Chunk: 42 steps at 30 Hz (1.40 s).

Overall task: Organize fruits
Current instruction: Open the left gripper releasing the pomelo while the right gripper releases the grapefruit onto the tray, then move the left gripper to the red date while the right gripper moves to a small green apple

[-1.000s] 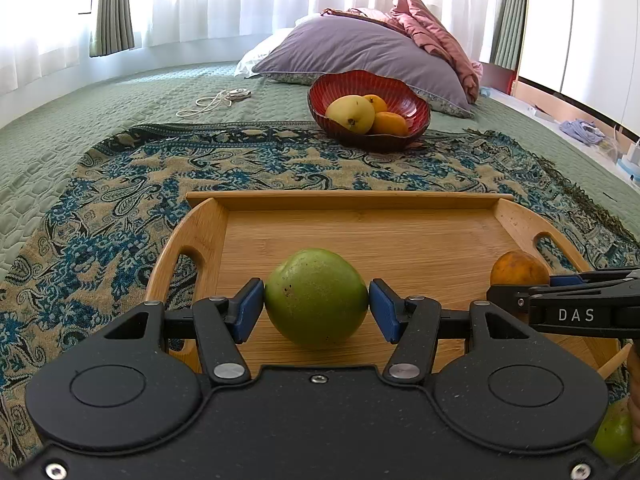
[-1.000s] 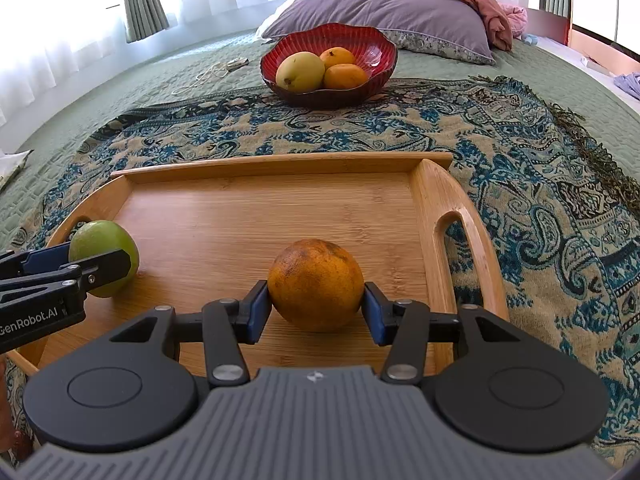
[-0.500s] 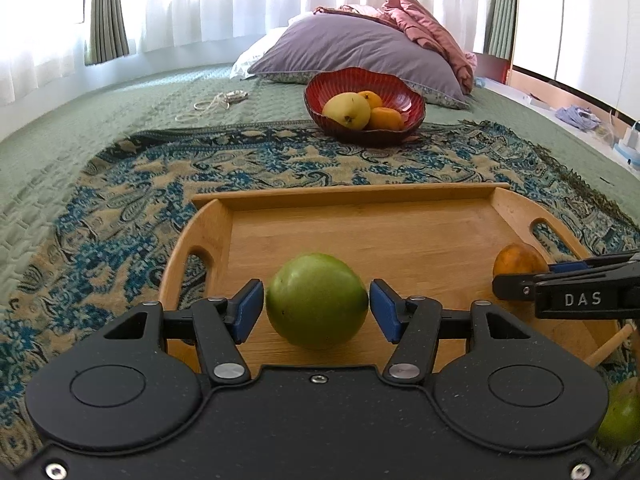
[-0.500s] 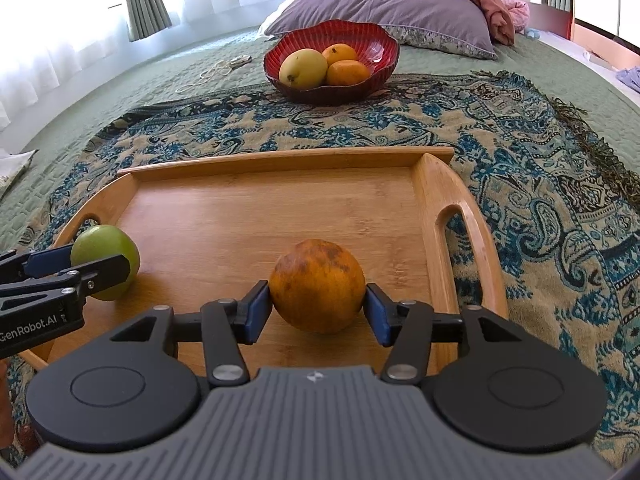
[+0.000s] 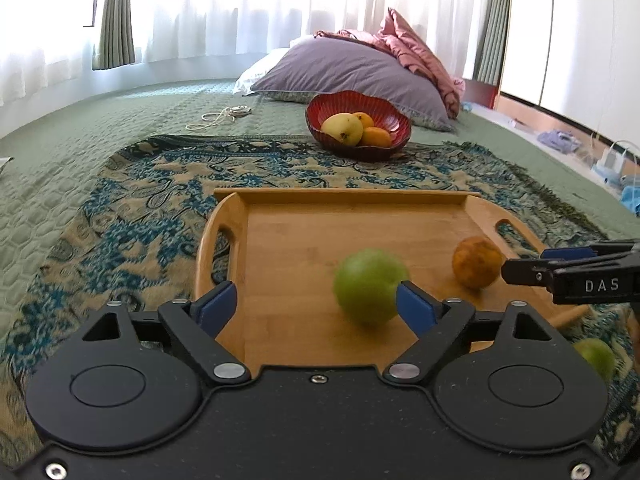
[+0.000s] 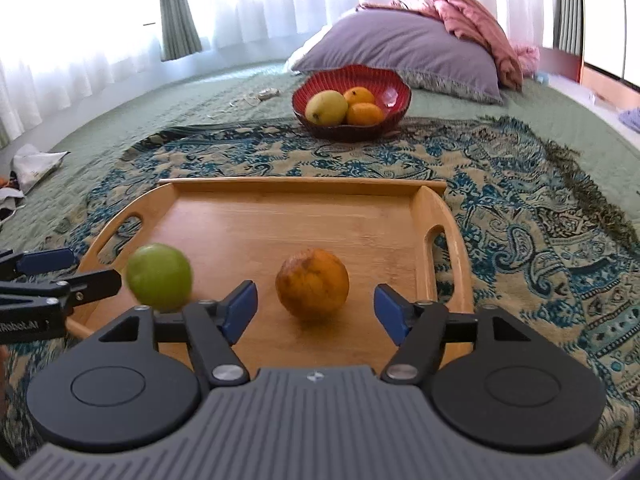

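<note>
Both grippers stand with their jaws spread wide over the near edge of the rectangular wooden tray with cut-out handles (image 6: 440, 216), which lies on a blue and tan paisley throw (image 6: 520, 200) spread across a green quilted bedcover (image 5: 80, 128).

The left gripper (image 5: 316, 304), black with blue pads, holds nothing. The round green fruit (image 5: 370, 286) sits on the tray floor toward the right side of its gap, blurred, just beside or touching the right pad; I cannot tell which. The left pad is well apart from it.

The right gripper (image 6: 316, 312), also black with blue pads, is likewise empty. The mottled round orange fruit (image 6: 313, 283) rests on the tray between its pads, clear of both, a little nearer the left one. In the right view the green fruit (image 6: 159, 276) lies to the left of the orange one, near the tray's left handle.

Another green fruit (image 5: 596, 356) shows off the tray at the near right corner, partly hidden.

Farther off on the throw stands a ribbed red bowl (image 6: 394, 90) with a yellow-green mango (image 6: 326, 107) and two small oranges (image 6: 364, 114). Behind it lie a grey-purple pillow (image 6: 404, 46) and a crumpled pink blanket (image 6: 472, 20), with white curtains beyond.
</note>
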Motion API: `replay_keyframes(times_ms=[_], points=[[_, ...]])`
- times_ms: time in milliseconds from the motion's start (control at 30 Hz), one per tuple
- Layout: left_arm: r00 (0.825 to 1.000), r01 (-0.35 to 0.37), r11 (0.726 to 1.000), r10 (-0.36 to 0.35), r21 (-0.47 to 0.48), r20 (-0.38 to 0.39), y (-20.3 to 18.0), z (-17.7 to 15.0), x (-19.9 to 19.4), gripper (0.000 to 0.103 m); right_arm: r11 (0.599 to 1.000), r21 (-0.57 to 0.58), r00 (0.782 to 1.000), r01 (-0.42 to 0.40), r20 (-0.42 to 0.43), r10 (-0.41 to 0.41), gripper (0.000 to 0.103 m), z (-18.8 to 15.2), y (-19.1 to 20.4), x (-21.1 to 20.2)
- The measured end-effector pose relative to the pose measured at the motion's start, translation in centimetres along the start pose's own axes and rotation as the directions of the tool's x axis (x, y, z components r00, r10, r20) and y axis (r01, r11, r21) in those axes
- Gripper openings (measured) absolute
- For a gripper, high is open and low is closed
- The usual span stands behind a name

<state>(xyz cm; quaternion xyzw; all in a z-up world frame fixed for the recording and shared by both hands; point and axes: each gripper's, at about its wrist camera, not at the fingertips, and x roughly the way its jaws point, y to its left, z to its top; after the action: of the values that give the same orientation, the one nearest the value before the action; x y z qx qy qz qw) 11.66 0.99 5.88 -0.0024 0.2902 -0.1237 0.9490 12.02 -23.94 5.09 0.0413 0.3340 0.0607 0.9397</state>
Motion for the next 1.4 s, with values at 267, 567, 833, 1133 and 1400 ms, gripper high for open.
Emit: replay_keyframes(times_ms=[267,567,833,1133,1400], points=[[0.999,-0.011,1.000,0.011,0.001,0.051,0.4,-3.1,-3.8,0.095,1.000,-0.004,0.998,-0.005,0.063,0.005,0.086,-4.0,0.4,-3.4],[0.995,-0.017,0.998,0.012,0.054,0.095,-0.1,-6.2,-6.6,0.099,0.996,-0.066,0.985,0.061,0.164,-0.050,0.091,-7.8,1.7,-6.0],[0.996,-0.026,0.998,0.021,0.062,0.091,-0.1,-8.6,-7.5,0.101,0.988,-0.121,0.978,0.097,0.195,-0.072,0.099,-10.2,2.3,-7.3],[0.997,-0.048,0.996,0.043,0.079,0.069,-0.1,-10.3,-7.7,0.101,0.990,-0.094,0.976,0.107,0.197,-0.087,0.103,-11.8,1.9,-7.7],[0.997,-0.046,0.997,0.042,0.061,0.062,0.3,-11.1,-7.9,0.098,0.990,-0.064,0.977,0.123,0.182,-0.110,0.103,-12.8,1.3,-7.7]])
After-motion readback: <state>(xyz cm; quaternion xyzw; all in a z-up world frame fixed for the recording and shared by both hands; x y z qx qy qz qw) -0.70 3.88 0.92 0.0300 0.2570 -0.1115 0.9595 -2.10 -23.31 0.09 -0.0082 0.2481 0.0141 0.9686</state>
